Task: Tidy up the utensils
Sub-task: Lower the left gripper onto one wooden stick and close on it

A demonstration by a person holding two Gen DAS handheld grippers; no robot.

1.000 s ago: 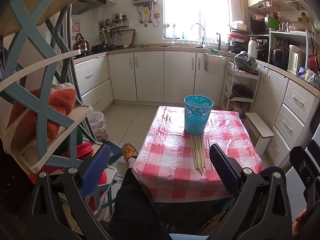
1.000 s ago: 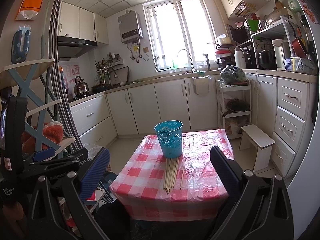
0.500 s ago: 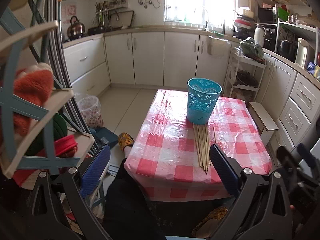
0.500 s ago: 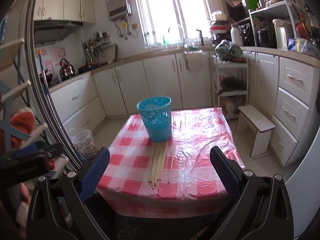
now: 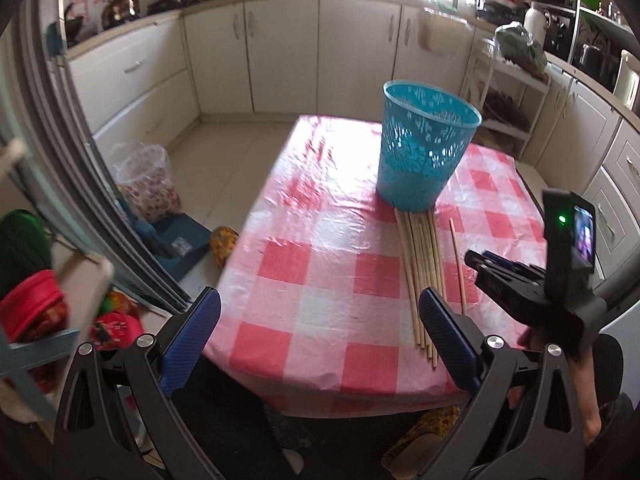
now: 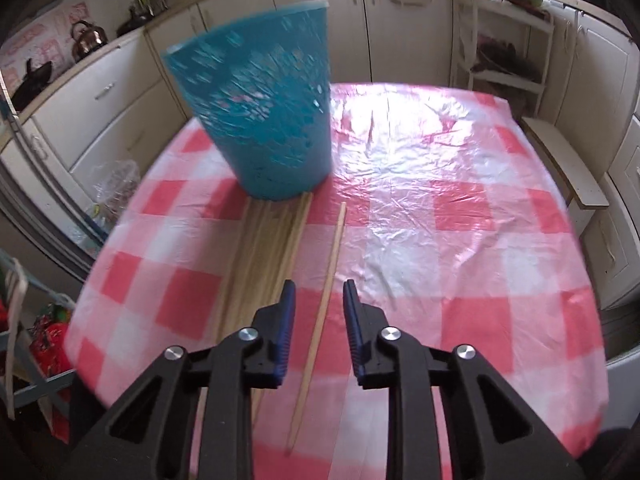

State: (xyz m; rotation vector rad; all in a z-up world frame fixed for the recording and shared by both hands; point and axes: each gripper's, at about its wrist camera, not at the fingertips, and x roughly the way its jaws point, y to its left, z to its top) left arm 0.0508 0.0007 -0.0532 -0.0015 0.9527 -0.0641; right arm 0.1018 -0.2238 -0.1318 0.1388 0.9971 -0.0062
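Pale wooden chopsticks point(image 5: 420, 276) bundled near teal basket point(image 5: 424, 148), one stray stick point(image 6: 324, 280) to their right, right gripper point(image 6: 319, 296) just narrowed, straddling it without touching, left gripper point(image 5: 320, 320) wide apart, empty

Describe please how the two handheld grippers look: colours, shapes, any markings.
Both the left gripper and the right gripper have black angular frames with round silver bolts and ribbed blue pads. Seen from the left wrist, the right one carries a black camera block with a green light.

Left tool point(image 5: 320, 322) wide, right tool point(image 6: 319, 294) narrowed.
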